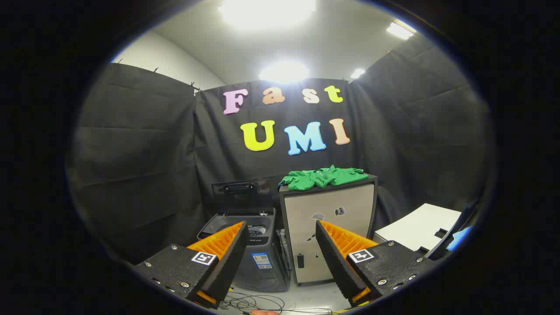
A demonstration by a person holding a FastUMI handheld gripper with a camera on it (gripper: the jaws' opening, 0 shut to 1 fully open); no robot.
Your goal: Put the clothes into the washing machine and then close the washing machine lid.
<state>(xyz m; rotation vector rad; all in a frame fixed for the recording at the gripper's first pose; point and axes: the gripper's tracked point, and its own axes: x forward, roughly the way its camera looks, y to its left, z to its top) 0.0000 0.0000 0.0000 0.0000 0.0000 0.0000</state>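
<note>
Step in hand: approach; the clothes are not yet picked up, so the task appears to be at its start.
Washing machine: small dark-grey top-loading washing machine (258, 245) standing on the floor just left of the cabinet, its hinged dark lid (243, 197) raised upright and the drum open.
Gripper: hand-held two-finger gripper (280, 245) well short of the cabinet, fingers spread wide with nothing between them.
Cabinet: pale square cabinet with a dark frame (332, 236), used here as the landmark.
Clothes: crumpled green fabric garment (323, 177) lying on the cabinet top.
Next move: likely advance and rise to the cabinet top, then close on the garment.
Surface: pale floor below the cabinet with thin dark cables (262, 302).
Room: black cloth walls behind the cabinet, white ceiling lights above, flat white board (415, 227) to its right.
</note>
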